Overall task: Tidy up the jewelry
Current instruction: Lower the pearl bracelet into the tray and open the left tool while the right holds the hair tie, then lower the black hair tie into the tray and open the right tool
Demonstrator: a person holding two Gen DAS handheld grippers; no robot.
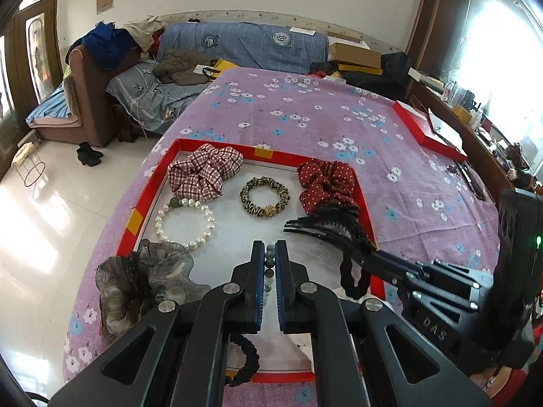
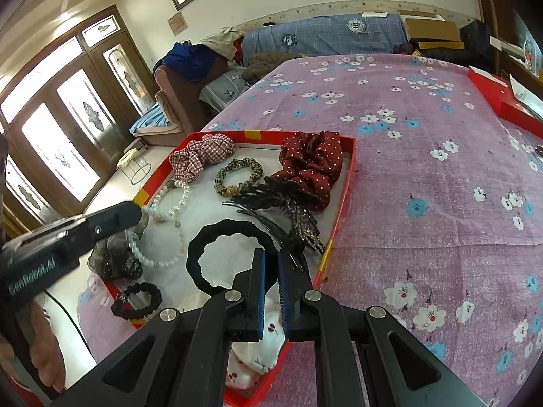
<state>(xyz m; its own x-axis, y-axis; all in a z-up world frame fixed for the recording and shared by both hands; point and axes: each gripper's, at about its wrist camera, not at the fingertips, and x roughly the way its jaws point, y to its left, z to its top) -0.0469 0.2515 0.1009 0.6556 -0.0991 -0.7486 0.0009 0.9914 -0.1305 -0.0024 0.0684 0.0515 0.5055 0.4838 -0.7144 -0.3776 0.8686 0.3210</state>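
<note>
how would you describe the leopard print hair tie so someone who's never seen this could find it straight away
Start at the red tray on the purple flowered cloth. Along its far side three fabric ties lie in a row; the leopard print hair tie is the middle one, between the checked scrunchie and the dark red dotted scrunchie. It is the thin ring in tan and black with a gold bead.

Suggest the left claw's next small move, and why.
Probably lower the left claw slightly and open it: it is shut on the bead strand over a bare patch of the red tray, between the pearl bracelet and the black hair comb.
</note>
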